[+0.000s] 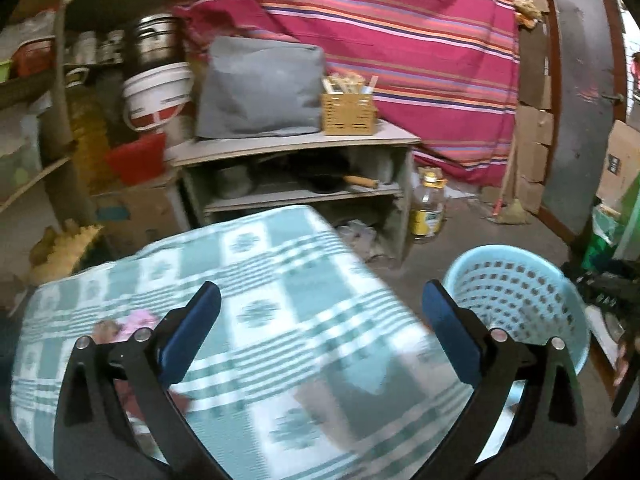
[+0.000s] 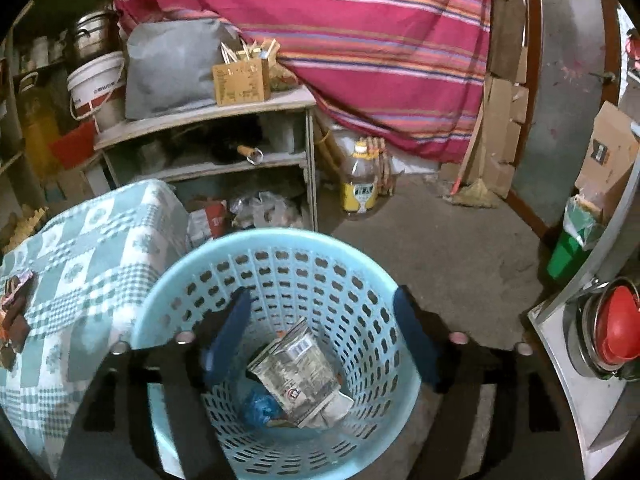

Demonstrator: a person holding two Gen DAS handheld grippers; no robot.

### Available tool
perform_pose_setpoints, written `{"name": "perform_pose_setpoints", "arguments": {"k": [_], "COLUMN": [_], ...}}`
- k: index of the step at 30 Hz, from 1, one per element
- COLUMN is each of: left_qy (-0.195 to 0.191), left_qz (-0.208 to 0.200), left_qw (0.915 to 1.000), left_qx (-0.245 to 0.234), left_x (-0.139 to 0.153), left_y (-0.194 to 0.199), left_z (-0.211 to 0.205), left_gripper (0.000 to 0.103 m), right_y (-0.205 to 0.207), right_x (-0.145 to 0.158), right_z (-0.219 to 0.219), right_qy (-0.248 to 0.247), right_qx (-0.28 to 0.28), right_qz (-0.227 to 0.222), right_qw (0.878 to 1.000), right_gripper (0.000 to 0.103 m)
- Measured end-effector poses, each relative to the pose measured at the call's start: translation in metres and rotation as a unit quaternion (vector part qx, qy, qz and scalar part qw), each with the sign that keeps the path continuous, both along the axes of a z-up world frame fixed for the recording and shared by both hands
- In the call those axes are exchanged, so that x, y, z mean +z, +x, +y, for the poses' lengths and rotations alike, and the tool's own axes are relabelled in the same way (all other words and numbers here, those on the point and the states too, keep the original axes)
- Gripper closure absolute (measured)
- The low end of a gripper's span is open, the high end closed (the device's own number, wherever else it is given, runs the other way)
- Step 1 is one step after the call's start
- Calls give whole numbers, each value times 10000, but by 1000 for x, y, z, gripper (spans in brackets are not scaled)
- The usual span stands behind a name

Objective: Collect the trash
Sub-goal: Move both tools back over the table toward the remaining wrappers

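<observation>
A light blue perforated basket [image 2: 360,280] stands on the floor beside a table with a green checked cloth [image 1: 280,280]. In it lie a silver foil wrapper [image 2: 296,376] and a blue crumpled piece [image 2: 260,406]. My right gripper [image 2: 324,332] is open and empty, right above the basket mouth. My left gripper [image 1: 320,328] is open and empty over the cloth; the basket [image 1: 520,304] is to its right. Pink crumpled trash [image 1: 136,322] lies on the cloth by the left finger. A dark wrapper [image 2: 16,312] lies on the cloth at the left edge of the right wrist view.
A low shelf unit [image 1: 296,148] with a grey bag [image 1: 260,88] and a woven box [image 1: 348,114] stands behind the table. An oil bottle [image 2: 360,184] stands on the floor. A striped red cloth [image 2: 360,40] hangs behind. A green bin [image 2: 568,252] is at right.
</observation>
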State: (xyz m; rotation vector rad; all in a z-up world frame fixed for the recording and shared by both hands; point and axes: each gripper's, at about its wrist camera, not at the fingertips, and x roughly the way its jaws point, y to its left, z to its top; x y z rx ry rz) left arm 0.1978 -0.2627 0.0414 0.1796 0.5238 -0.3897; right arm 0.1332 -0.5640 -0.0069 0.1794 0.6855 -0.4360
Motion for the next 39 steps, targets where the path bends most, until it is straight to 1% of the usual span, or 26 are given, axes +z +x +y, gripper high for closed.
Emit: {"name": "perform_pose_setpoints", "arguments": {"k": [2, 6, 9, 10, 12, 16, 19, 21, 24, 27, 32, 36, 39], "left_qy": [73, 86, 135, 176, 228, -73, 40, 142, 96, -40, -421, -445, -377], "left_qz": [-26, 0, 86, 109, 178, 562, 707, 679, 825, 994, 1346, 1451, 1546], "left_qw": [9998, 9985, 9967, 9960, 9936, 9901, 9880, 9865, 9865, 9857, 9832, 9836, 9837], "left_qx": [176, 534, 797, 871, 1095, 1284, 1372, 1482, 1413, 1363, 1157, 978, 844], "left_x": [3, 5, -1, -5, -13, -34, -49, -58, -73, -83, -93, -100, -107], "left_y": [3, 10, 19, 22, 31, 40, 38, 33, 27, 23, 20, 18, 18], "left_z": [23, 76, 111, 121, 145, 189, 203, 211, 221, 225, 225, 215, 208], "left_gripper": [6, 5, 5, 5, 5, 5, 6, 5, 6, 6, 6, 6, 13], "right_y": [0, 7, 19, 24, 34, 51, 62, 67, 73, 78, 83, 88, 89], "right_x": [7, 17, 21, 20, 19, 15, 9, 4, -1, -7, -10, -15, -17], "right_z": [9, 36, 63, 72, 92, 123, 148, 164, 179, 194, 208, 219, 227], "right_qy": [-55, -63, -41, -42, -70, -15, -178, -389, -584, -504, -283, -95, -32], "right_qx": [9, 176, 366, 420, 509, 770, 975, 1063, 1089, 1181, 1247, 1281, 1341], "right_qz": [-80, -209, -274, -286, -287, -219, -102, -4, 25, 77, 64, 76, 80], "right_qw": [10000, 9996, 9989, 9987, 9983, 9968, 9950, 9936, 9923, 9917, 9918, 9917, 9909], "right_gripper": [22, 22, 18, 14, 13, 13, 13, 13, 13, 13, 13, 13, 13]}}
